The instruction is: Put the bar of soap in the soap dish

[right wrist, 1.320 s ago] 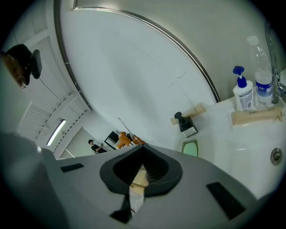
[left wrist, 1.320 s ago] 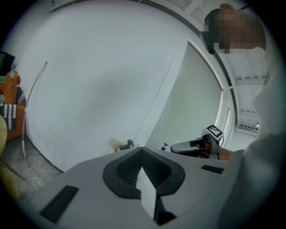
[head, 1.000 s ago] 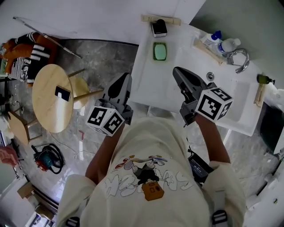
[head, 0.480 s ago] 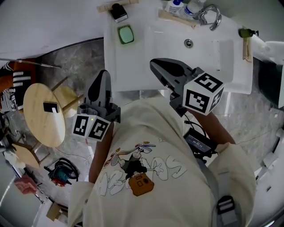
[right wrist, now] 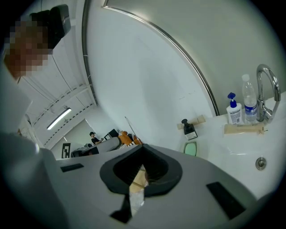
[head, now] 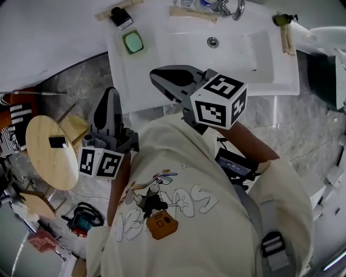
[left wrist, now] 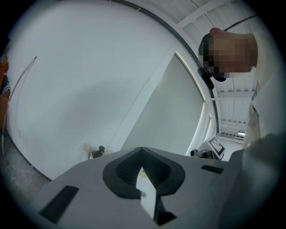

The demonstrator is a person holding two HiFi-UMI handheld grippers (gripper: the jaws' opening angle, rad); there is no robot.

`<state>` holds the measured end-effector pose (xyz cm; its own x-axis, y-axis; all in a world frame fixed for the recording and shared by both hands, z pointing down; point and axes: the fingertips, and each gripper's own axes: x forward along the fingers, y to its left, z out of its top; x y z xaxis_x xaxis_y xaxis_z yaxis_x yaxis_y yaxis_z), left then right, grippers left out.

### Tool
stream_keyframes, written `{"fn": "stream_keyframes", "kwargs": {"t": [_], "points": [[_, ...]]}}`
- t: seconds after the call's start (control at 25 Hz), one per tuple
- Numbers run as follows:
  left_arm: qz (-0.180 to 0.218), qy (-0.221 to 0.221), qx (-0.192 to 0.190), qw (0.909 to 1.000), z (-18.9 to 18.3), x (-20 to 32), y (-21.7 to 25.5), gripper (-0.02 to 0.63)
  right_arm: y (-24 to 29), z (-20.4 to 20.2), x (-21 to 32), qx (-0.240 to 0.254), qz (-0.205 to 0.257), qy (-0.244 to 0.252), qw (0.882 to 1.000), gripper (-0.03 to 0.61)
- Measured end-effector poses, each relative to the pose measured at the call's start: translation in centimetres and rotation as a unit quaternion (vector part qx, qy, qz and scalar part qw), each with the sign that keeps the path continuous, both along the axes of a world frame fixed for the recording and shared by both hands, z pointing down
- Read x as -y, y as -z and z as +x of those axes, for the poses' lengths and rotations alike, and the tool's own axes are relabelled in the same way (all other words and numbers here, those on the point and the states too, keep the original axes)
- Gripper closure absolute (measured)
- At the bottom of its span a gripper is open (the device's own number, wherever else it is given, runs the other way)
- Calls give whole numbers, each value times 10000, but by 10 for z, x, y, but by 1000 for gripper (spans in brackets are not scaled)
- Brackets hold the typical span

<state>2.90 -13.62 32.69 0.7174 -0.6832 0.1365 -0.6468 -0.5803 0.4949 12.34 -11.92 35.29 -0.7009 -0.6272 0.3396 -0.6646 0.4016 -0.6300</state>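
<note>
A green rounded bar of soap point(head: 132, 41) lies on the white sink counter point(head: 140, 70) at its far left; the right gripper view shows the soap point(right wrist: 191, 148) as well. A wooden soap dish point(head: 189, 13) rests by the faucet point(head: 231, 6) and appears as a wooden dish point(right wrist: 243, 129) in the right gripper view too. My right gripper point(head: 155, 76) hovers at the counter's near edge, shut and empty point(right wrist: 142, 164). My left gripper point(head: 110, 93) is over the floor left of the counter, jaws together with nothing in them point(left wrist: 142, 170).
A black pump bottle point(head: 120, 16) on a wooden holder stands behind the soap. Bottles point(right wrist: 233, 109) stand beside the faucet above the drain point(head: 212, 41). Another wooden tray point(head: 285, 37) lies at the basin's right. A round wooden table point(head: 46, 151) stands on the floor at left.
The sink has slid up and left in the head view. Both grippers have drifted left and slightly up, the left one now off the counter over the floor. Both stay shut.
</note>
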Motion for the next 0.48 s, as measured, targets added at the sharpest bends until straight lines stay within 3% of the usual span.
{"fn": "stream_keyframes", "kwargs": {"t": [0.28,0.48], "points": [[93,34,-9,10000,0,-3,6,605,4,-9,-3,-41,95,189,9998,571],[-333,-234,-48,9992,11,-40,-5,606,-4,-5,-45,-416,-130,25,9990,571]]}}
